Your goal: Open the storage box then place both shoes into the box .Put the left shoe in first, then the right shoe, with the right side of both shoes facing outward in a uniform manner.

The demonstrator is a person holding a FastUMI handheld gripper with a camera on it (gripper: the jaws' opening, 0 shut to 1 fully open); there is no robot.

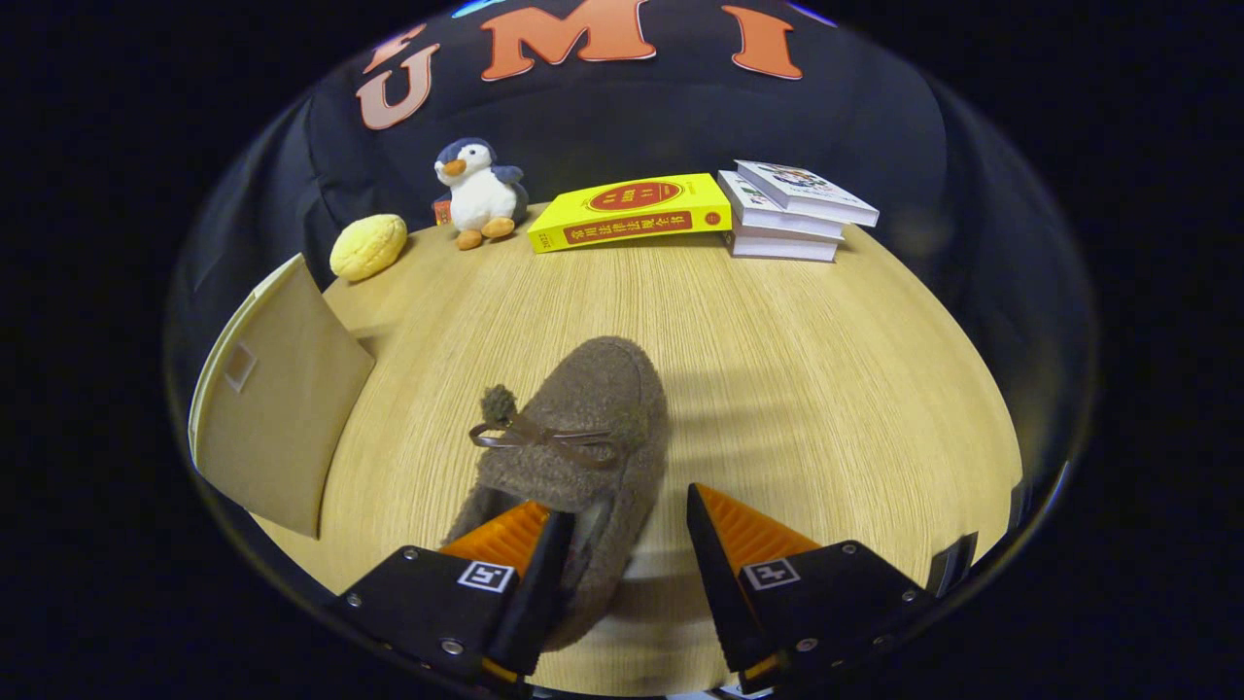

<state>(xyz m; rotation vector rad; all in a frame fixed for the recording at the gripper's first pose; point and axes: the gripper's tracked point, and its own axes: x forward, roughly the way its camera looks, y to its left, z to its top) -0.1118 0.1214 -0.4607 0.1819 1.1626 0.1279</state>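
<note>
Surroundings: plush penguin point(478, 192), yellow bun point(368, 246), yellow book point(632, 211), book stack point(792, 210) beyond; box flap point(277, 399) beside.
Shoe point(581, 437): brown, fuzzy, bow-tied, on table point(826, 379).
Gripper point(622, 544): fingers spread, one inside the shoe's opening, its wall between them.

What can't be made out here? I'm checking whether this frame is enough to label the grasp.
- Shoe: its heel and opening, hidden behind the gripper finger inside it; grip contact unclear.
- Storage box: its inside, screened by the raised lid.
- Item behind the penguin toy: mostly hidden.
- Book titles: too small.
</note>
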